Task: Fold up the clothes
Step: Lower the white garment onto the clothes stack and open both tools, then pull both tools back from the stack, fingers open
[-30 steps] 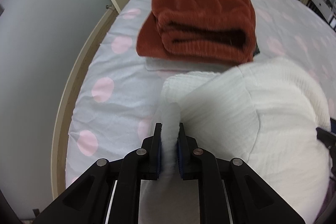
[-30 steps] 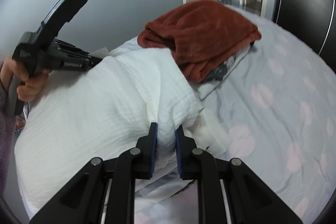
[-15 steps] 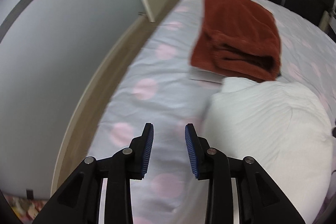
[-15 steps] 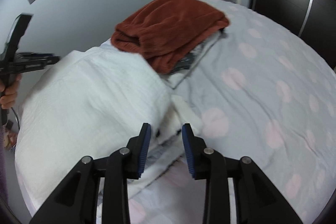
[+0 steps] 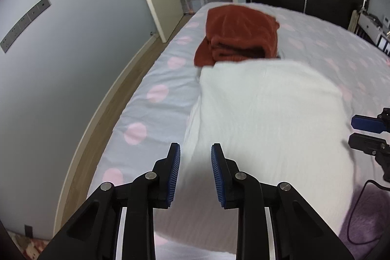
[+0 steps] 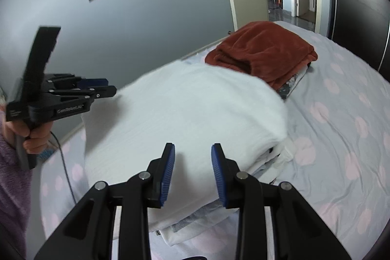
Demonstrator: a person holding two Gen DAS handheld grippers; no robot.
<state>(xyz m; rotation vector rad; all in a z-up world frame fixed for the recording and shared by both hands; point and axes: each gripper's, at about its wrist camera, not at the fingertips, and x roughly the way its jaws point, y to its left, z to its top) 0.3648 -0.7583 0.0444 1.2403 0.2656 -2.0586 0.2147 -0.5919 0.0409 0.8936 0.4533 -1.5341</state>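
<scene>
We hold the left gripper [image 5: 195, 163] and right gripper [image 6: 192, 162] above the near edge of the folded white garment [image 5: 265, 113] on the bed [image 5: 151, 113], its long axis running away toward the rust-red garment [image 5: 241, 38], left jaws closing on nothing, right jaws apart and empty.

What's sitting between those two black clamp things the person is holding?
The folded white garment lies between the left gripper and the right gripper. The right wrist view shows it, on the dotted bedsheet; neither gripper holds anything.
</scene>
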